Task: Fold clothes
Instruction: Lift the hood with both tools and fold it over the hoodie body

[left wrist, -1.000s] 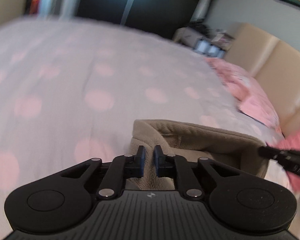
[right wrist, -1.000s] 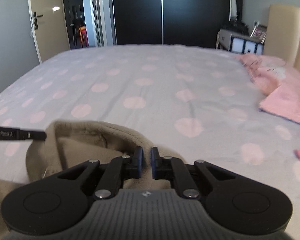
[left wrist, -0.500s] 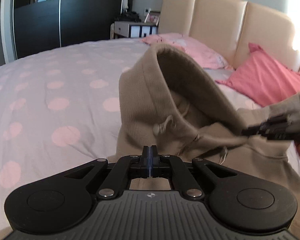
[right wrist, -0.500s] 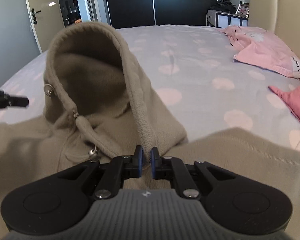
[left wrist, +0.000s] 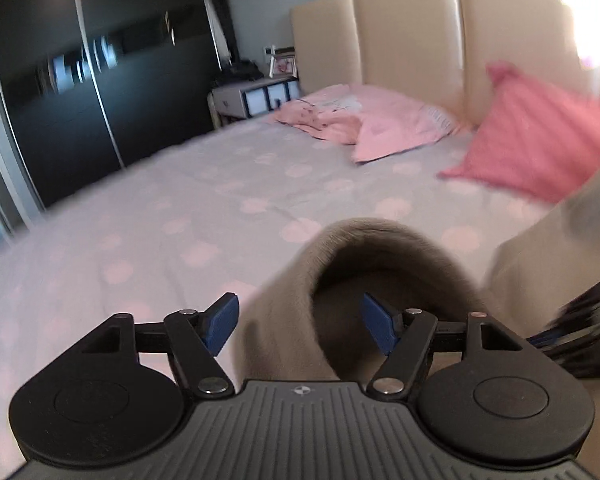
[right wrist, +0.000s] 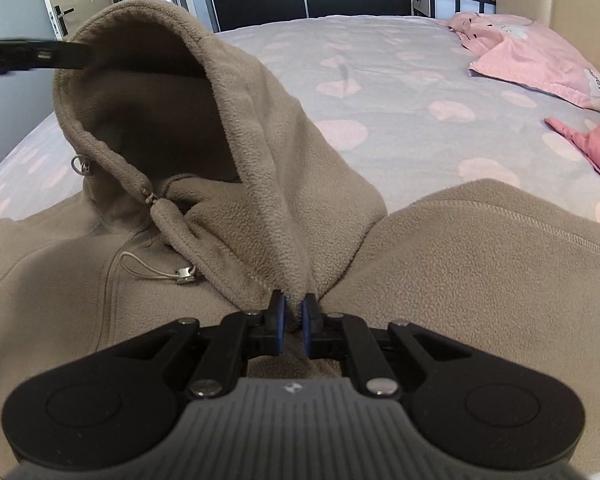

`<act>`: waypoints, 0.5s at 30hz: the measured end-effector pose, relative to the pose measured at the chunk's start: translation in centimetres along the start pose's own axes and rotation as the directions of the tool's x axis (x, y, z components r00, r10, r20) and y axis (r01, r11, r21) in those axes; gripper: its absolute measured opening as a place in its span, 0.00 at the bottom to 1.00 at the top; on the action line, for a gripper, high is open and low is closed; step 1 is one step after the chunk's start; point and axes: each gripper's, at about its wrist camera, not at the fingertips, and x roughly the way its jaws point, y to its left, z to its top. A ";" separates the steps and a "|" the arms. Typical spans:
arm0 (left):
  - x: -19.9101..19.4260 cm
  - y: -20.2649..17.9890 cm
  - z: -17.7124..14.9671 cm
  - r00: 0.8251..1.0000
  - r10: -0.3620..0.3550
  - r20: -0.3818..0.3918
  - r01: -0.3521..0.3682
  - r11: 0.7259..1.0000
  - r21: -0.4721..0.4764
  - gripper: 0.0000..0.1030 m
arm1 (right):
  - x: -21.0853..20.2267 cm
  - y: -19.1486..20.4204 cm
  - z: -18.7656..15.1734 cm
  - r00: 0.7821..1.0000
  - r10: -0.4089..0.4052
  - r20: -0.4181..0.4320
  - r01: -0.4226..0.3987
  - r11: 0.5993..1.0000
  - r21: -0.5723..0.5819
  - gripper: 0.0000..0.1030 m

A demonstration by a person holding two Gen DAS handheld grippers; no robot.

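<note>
A beige fleece hoodie (right wrist: 440,264) lies on the bed with its hood (right wrist: 220,120) standing up. My right gripper (right wrist: 293,318) is shut on the hoodie's fabric at the base of the hood, near the shoulder. My left gripper (left wrist: 300,326) is open, its blue pads wide apart on either side of the hood's rim (left wrist: 380,240); it holds nothing. In the right wrist view the left gripper (right wrist: 32,56) shows as a dark bar at the hood's top edge. The zipper pull (right wrist: 184,274) lies on the chest.
The bed has a grey sheet with pink dots (left wrist: 220,208). Pink pillows (left wrist: 400,124) and a darker pink cushion (left wrist: 540,140) lie by the cream headboard (left wrist: 420,32). A dark wardrobe (left wrist: 100,80) and a nightstand (left wrist: 252,100) stand beyond.
My left gripper has opened and let go of the hoodie, swinging up behind the hood. My right gripper stays shut on the fabric, and the hoodie has spread wider.
</note>
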 end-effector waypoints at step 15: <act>-3.2 -3.5 -5.6 1.000 -0.009 -0.014 0.013 0.949 0.315 0.08 | -3.6 1.2 2.2 0.987 -0.021 0.161 0.040 0.992 -0.121 0.46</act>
